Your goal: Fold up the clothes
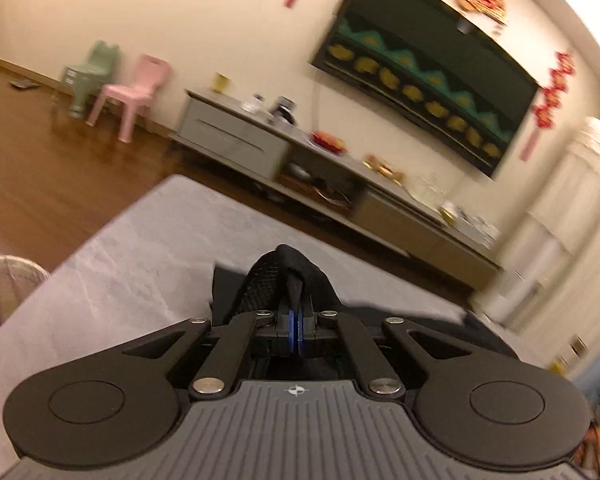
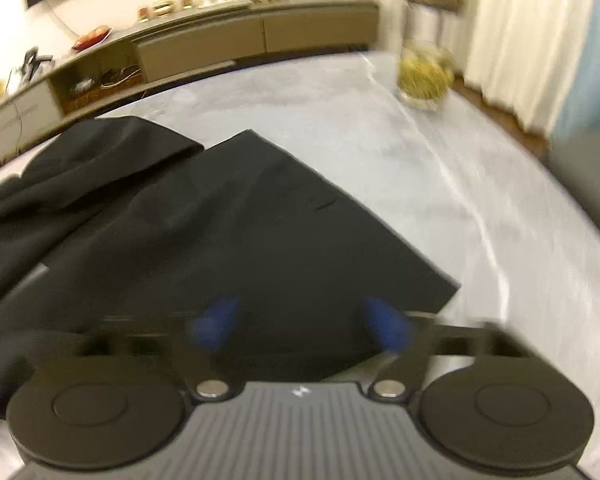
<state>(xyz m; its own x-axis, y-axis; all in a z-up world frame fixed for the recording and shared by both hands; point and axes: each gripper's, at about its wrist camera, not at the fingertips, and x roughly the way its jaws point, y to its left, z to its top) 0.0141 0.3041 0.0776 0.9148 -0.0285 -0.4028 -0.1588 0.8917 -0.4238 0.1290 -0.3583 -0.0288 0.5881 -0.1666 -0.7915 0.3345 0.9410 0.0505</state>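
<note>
In the left wrist view the left gripper [image 1: 296, 320] has its jaws clenched on a bunched fold of the soft black cloth garment [image 1: 288, 276], lifted above the grey marbled surface [image 1: 140, 264], probably to carry it over. In the blurred right wrist view the right gripper [image 2: 300, 324] hovers with jaws apparently spread and empty over the garment's flat near corner.

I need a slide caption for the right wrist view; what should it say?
Right gripper, jaws apart in a blurred frame, hovers over a black garment spread on the grey surface.

Warm dim indoor light; heavy motion blur, fisheye bending at edges.
</note>
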